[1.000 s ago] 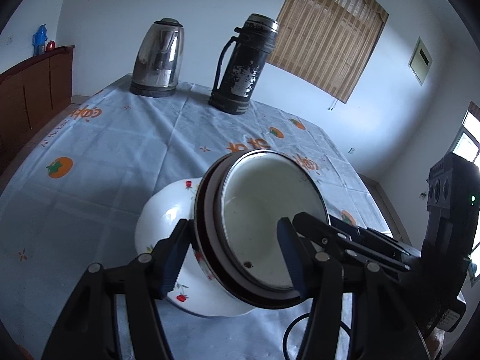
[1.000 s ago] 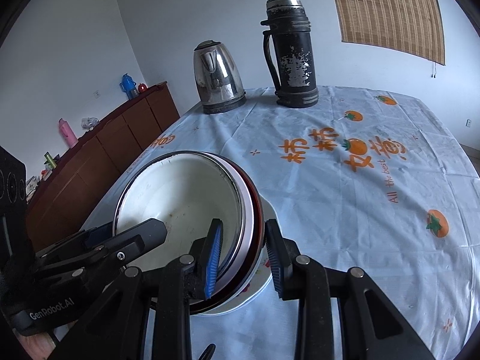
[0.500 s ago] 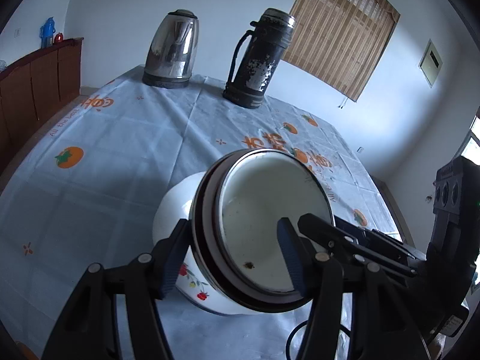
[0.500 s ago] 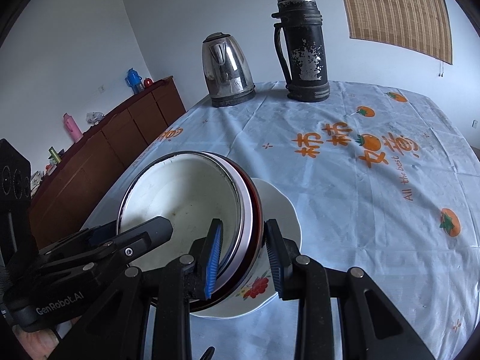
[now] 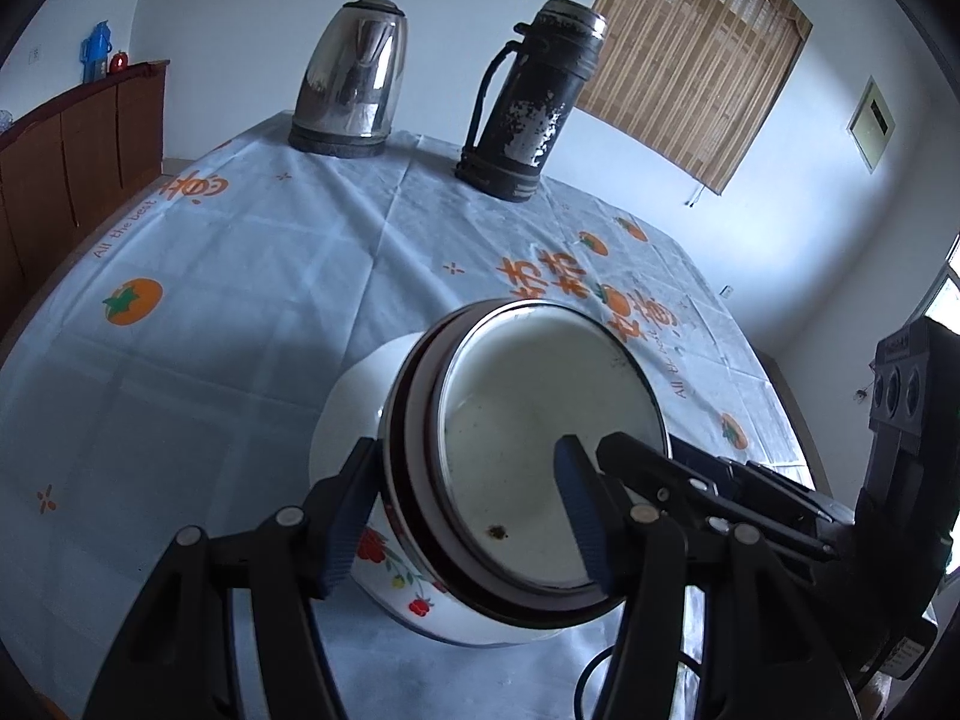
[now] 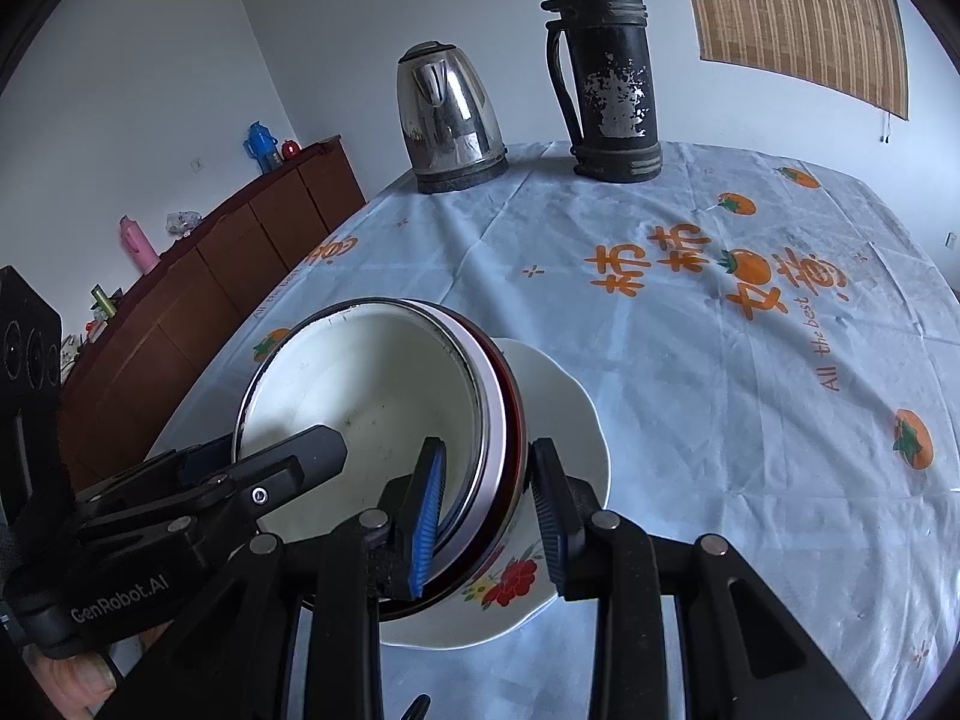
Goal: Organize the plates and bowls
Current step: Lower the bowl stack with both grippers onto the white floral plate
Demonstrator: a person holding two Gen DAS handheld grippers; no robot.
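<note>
A stack of nested bowls [image 5: 528, 450] is held tilted between both grippers above the table. The inner bowl [image 6: 372, 408] is white enamel with a metal rim, inside a dark red-rimmed bowl [image 6: 513, 414]. Below sits a white bowl with red flowers [image 5: 360, 408], also in the right wrist view [image 6: 564, 420]. My left gripper [image 5: 468, 516] is shut on the stack's rim, one finger inside, one outside. My right gripper [image 6: 492, 516] is shut on the opposite rim the same way.
A steel kettle [image 5: 354, 78] and a black thermos [image 5: 534, 96] stand at the table's far end, on a pale blue tablecloth [image 5: 240, 252] with orange fruit prints. A brown sideboard [image 6: 198, 300] runs along the left wall.
Both grippers have moved with the bowl stack toward the far end of the table; kettle and thermos appear closer. The grips are unchanged.
</note>
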